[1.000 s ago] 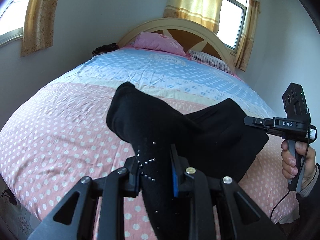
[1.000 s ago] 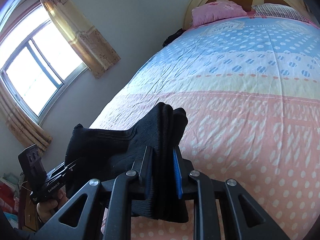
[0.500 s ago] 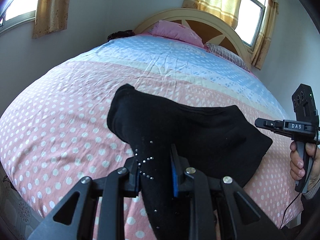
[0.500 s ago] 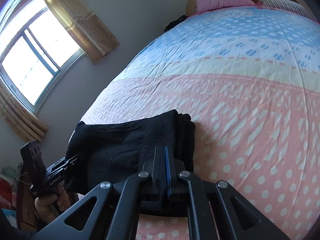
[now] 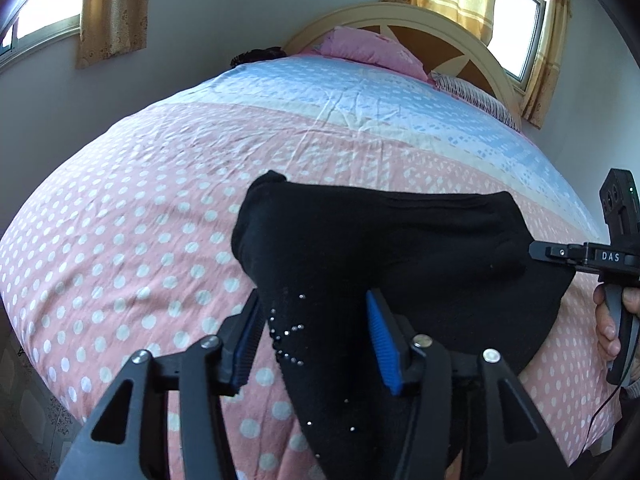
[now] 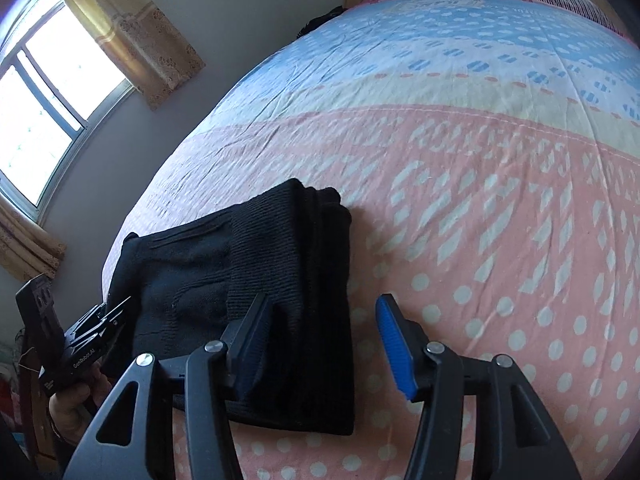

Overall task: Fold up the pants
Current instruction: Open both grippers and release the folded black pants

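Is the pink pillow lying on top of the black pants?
No, the pink pillow sits far off by the headboard, while the black pants lie near the bed's foot.

A bed [image 5: 120, 240] wears a dotted pink and blue sheet. A pink pillow [image 5: 372, 50] and a striped pillow [image 5: 472, 92] lie by the far headboard [image 5: 448, 46]. Yellow curtains [image 5: 112, 4] flank the windows [image 6: 44, 92].

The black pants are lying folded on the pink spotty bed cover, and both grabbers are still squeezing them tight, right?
Not quite. The black knit pants do lie folded on the pink polka-dot bed cover, but neither gripper is squeezing. Both wrist views show the jaws of the left gripper and right gripper have just been opening, their blue pads clear of the cloth.
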`<control>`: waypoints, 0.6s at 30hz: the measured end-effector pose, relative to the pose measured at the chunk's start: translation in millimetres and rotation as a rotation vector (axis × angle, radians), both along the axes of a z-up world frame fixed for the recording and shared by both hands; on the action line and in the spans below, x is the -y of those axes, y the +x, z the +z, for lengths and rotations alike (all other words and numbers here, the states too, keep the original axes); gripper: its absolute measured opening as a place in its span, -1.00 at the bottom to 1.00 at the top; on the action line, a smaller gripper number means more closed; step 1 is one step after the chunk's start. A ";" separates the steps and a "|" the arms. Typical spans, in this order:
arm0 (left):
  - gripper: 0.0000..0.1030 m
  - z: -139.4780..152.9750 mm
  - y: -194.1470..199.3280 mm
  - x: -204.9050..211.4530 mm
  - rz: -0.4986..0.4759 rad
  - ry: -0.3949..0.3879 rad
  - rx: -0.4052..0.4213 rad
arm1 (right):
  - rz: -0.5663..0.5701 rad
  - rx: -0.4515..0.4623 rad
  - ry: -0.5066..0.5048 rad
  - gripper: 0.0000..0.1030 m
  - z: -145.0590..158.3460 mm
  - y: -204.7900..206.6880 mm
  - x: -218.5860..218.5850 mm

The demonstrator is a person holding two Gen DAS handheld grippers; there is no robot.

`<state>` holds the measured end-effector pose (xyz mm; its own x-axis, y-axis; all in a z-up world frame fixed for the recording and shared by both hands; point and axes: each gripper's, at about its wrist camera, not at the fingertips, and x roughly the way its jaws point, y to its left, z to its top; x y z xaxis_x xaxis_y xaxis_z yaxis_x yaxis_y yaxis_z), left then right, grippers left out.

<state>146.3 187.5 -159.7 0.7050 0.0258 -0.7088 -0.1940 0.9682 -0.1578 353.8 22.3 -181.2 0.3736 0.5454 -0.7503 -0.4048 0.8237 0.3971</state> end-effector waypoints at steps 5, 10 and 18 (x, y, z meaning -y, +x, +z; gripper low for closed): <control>0.43 -1.5 -5.7 2.1 0.023 0.066 0.003 | -0.013 0.003 -0.002 0.14 -2.7 -0.7 0.3; 0.87 -9.2 -9.4 -10.0 0.073 0.055 0.001 | -0.033 0.024 0.009 0.21 -2.9 -1.9 0.5; 0.87 17.1 -32.6 -6.1 0.126 0.103 0.014 | -0.124 0.161 0.004 0.24 40.2 -53.5 34.8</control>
